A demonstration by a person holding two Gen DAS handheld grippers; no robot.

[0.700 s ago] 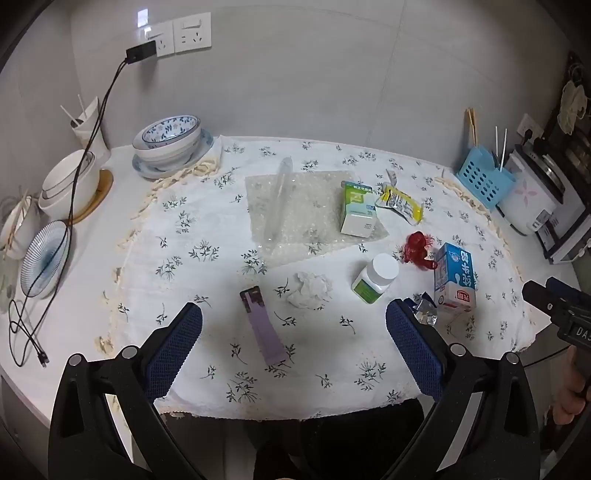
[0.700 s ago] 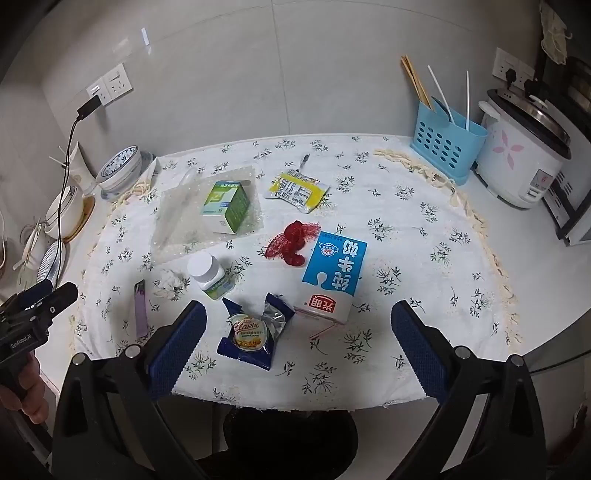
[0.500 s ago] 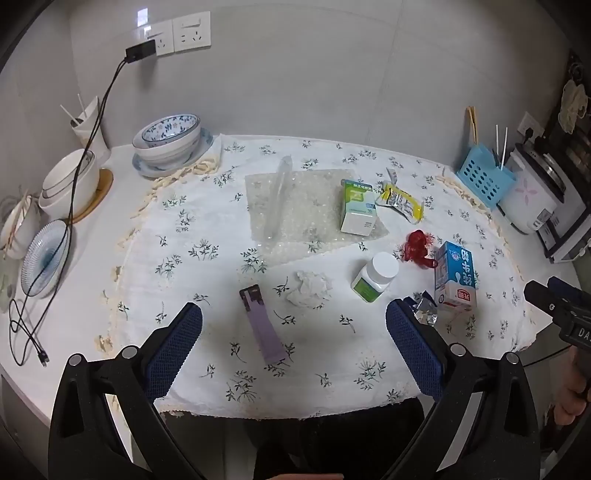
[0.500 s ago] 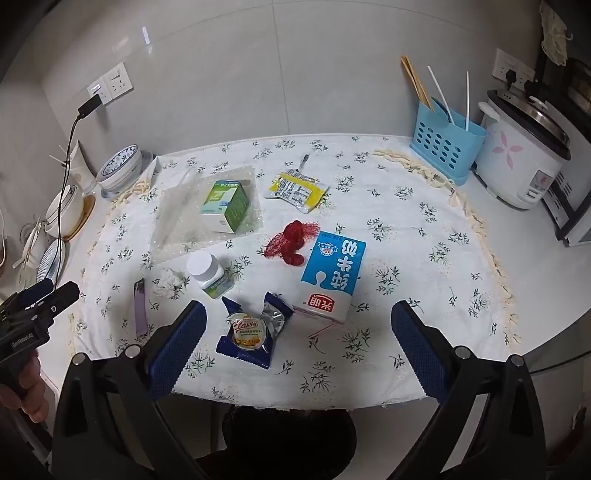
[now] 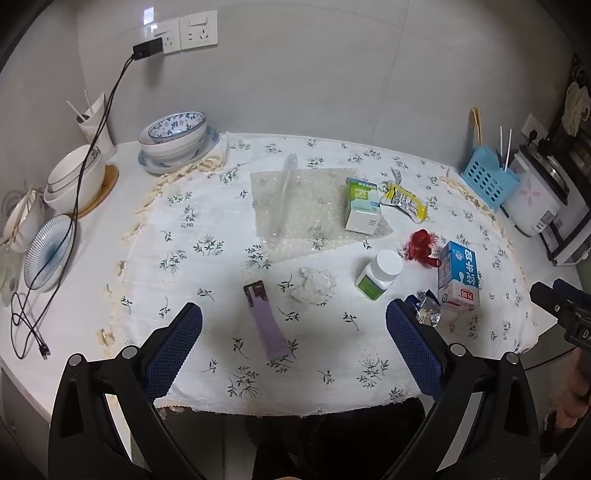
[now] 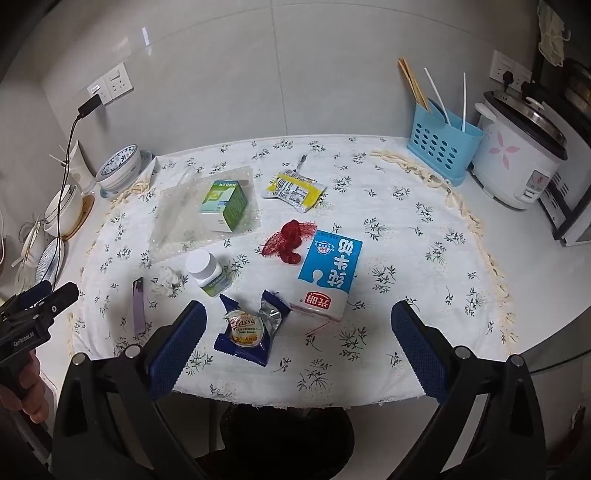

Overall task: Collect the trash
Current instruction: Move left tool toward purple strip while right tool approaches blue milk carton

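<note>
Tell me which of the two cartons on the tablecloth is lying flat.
The blue-and-white milk carton, lying flat beside the red mesh. The green-and-white box stands upright on the bubble wrap.

Domestic kitchen: rice cooker, stacked bowls, plates, blue utensil caddy holding chopsticks, wall sockets, floral tablecloth on the worktop.
</note>
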